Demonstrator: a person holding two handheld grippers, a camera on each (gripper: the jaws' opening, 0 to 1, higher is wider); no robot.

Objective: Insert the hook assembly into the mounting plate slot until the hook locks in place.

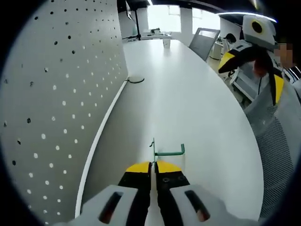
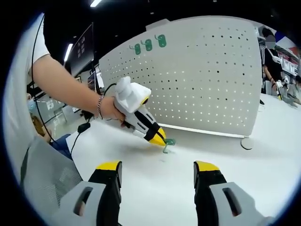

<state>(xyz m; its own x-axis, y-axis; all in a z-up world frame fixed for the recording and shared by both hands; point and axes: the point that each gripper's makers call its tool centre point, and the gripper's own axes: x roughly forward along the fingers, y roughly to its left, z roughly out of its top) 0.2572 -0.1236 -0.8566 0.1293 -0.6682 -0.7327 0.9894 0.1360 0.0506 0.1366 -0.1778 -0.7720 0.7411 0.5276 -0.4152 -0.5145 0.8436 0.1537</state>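
Observation:
A green wire hook is pinched at its upright back stem by my left gripper, whose yellow-tipped jaws are shut on it just above the white table. The hook's arm sticks out to the right and ends in an upturned tip. The white pegboard panel stands to the left. In the right gripper view my left gripper holds the green hook low over the table, in front of the pegboard. My right gripper stands open with nothing between its jaws.
Three green hooks hang near the pegboard's top edge. A black cable lies at the panel's foot. A person's hand holds the left gripper. Mesh chairs stand beside the table. A person stands far right.

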